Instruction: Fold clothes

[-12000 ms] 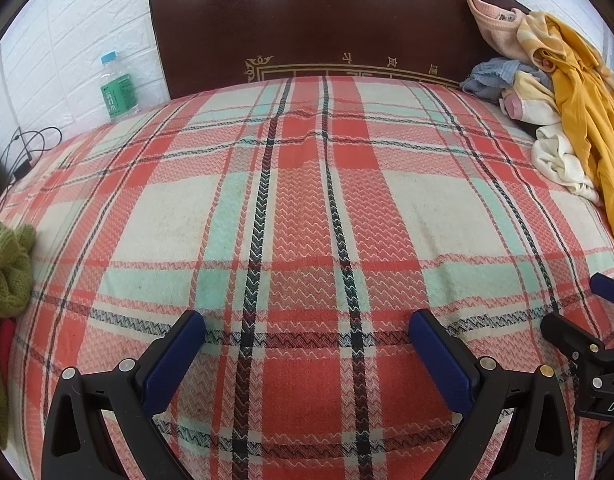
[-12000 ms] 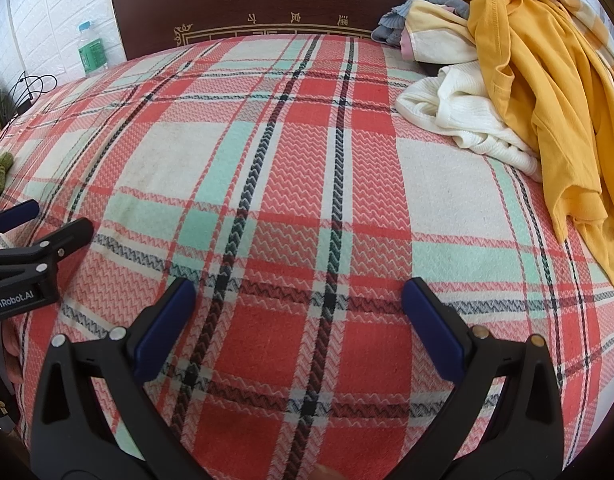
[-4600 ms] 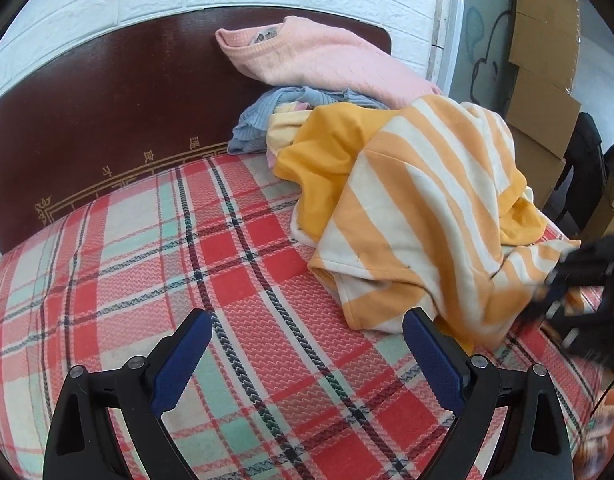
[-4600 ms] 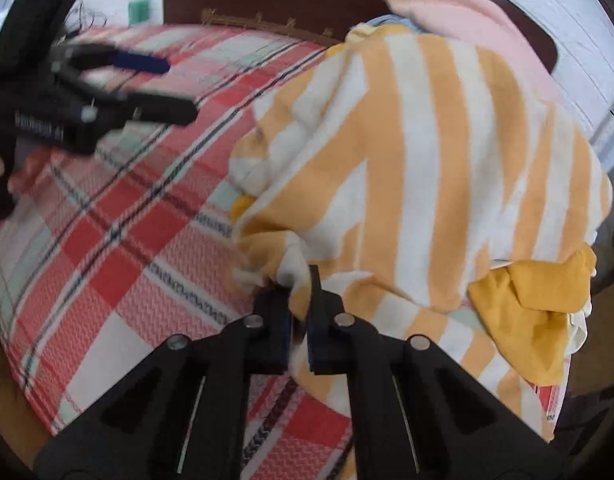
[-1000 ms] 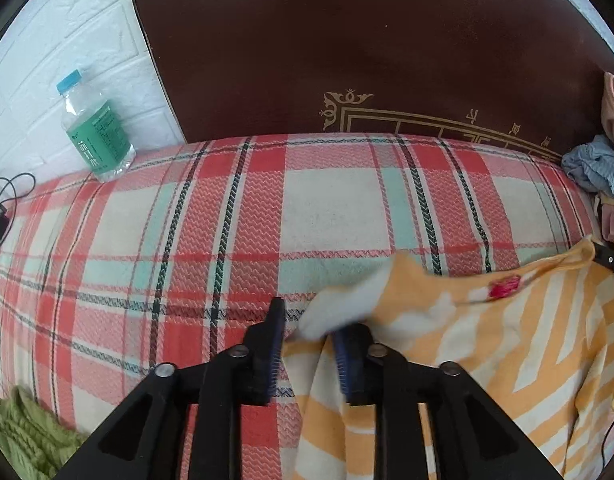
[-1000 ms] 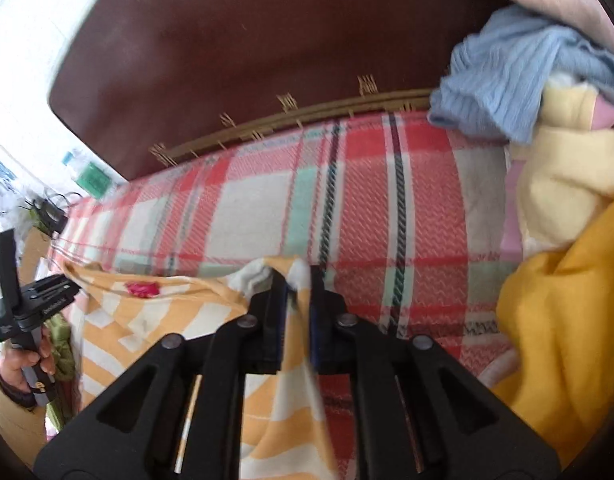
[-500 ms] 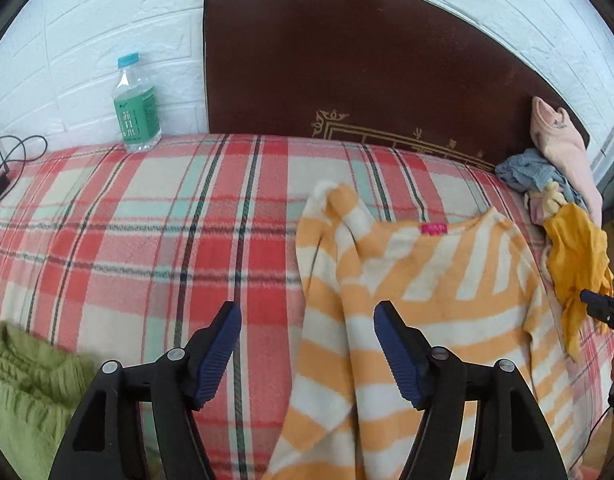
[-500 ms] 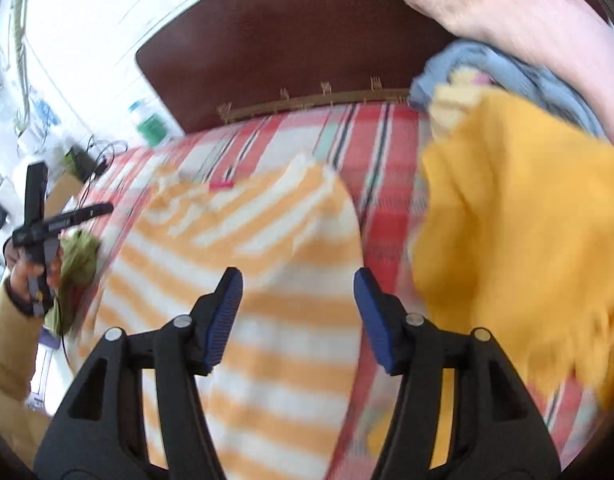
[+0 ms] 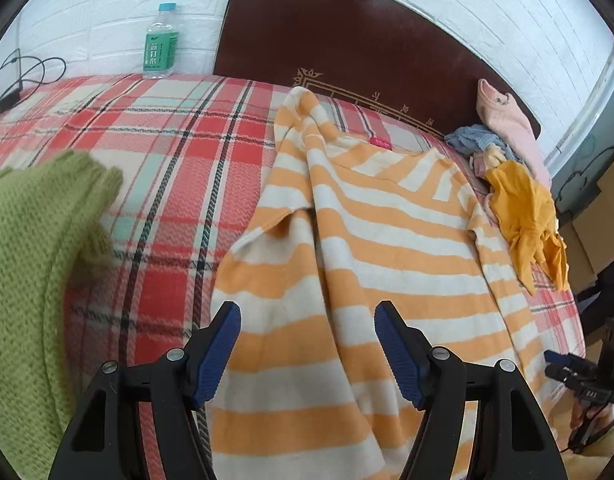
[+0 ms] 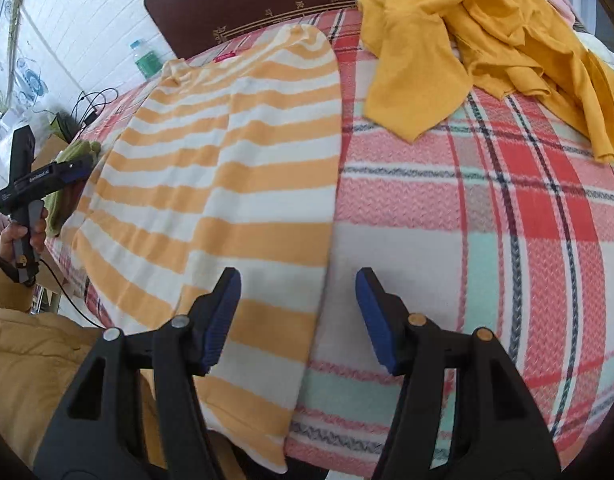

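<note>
White brick wall (image 9: 87, 20) and a dark wooden headboard (image 9: 347, 48) back the bed (image 9: 179, 152) in front of you, which is covered with a red, cream and mint plaid blanket. Your orange-and-white striped sweater (image 9: 387, 240) lies spread across that blanket, its pink neck label toward the headboard. One sleeve is folded inward over the body on the side nearer the water bottle (image 9: 159, 42), and the hem reaches the bed's near edge.

Your left tongs (image 9: 307, 354) hang released above the lower part of the sweater; their jaws have just been opening and nothing sits between the blue pads. Your right tongs (image 10: 297, 316) are likewise released over the sweater's right edge, where stripes meet bare blanket; they too have just been opening and grip nothing.

To your left, a green knit garment (image 9: 31, 280) lies on the bed, just beside the sweater. At the far right corner you have a pile of clothes: a mustard-yellow garment (image 10: 467, 40), a pink one (image 9: 507, 120) leaning on the headboard, and something blue (image 9: 475, 138) between them. A black cable (image 9: 15, 76) trails near the bottle.
</note>
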Available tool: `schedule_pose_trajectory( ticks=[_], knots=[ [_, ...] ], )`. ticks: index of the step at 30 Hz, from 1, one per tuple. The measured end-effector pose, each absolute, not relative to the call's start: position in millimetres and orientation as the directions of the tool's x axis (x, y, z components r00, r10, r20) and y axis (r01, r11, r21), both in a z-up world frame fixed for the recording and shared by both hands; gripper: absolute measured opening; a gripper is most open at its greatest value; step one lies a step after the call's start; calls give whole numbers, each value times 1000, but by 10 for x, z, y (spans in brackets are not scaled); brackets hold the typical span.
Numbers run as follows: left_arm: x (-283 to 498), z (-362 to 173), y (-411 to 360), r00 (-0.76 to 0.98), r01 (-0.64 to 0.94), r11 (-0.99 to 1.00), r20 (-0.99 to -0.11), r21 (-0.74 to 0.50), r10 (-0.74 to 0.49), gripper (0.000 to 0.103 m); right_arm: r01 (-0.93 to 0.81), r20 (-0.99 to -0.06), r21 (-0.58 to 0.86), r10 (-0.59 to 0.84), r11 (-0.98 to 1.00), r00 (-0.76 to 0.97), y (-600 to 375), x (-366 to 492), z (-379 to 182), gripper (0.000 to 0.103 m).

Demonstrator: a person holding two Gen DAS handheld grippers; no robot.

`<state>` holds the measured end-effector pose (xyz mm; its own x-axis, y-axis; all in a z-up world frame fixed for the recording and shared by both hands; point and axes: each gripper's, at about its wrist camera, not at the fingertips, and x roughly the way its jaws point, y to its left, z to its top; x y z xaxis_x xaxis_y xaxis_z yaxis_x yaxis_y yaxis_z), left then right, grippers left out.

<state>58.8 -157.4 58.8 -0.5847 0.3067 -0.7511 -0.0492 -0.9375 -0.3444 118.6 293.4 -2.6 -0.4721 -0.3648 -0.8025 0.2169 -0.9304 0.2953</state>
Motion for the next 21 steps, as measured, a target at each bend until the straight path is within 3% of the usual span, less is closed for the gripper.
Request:
schedule_pose_trajectory(
  ticks=[3,4,5,6,11,17,21],
  knots=[
    [691,569,-1549,-591,-54,-935,-743,-351,313,72,267,-794,289,-386,-919,-470,2805,1302,-80,61],
    [711,564,-1543,-591,-54,-934,-743,-353,315,72,269,-795,281,-381,-921,-473,2771,1306,-95,49],
    [731,558,-1538,-591,-54,-934,-743,-354,316,72,268,-798,280,-379,-922,-469,2754,1295,-105,22],
    [750,553,-1533,-591,-54,-933,-742,-355,317,72,260,-803,288,-380,-922,-460,2761,1266,-109,9],
    [861,606,-1619,-613,-30,-945,-741,-324,274,72,250,-776,300,-388,-921,-498,2885,1175,103,6],
    [1014,588,-1788,-604,-1,-969,-772,-249,199,73,183,-722,211,-280,-960,-632,3270,1055,627,6],
    [1050,437,-1896,-568,16,-966,-797,-257,203,76,111,-799,90,-138,-990,-585,3407,904,476,9]
  ],
)
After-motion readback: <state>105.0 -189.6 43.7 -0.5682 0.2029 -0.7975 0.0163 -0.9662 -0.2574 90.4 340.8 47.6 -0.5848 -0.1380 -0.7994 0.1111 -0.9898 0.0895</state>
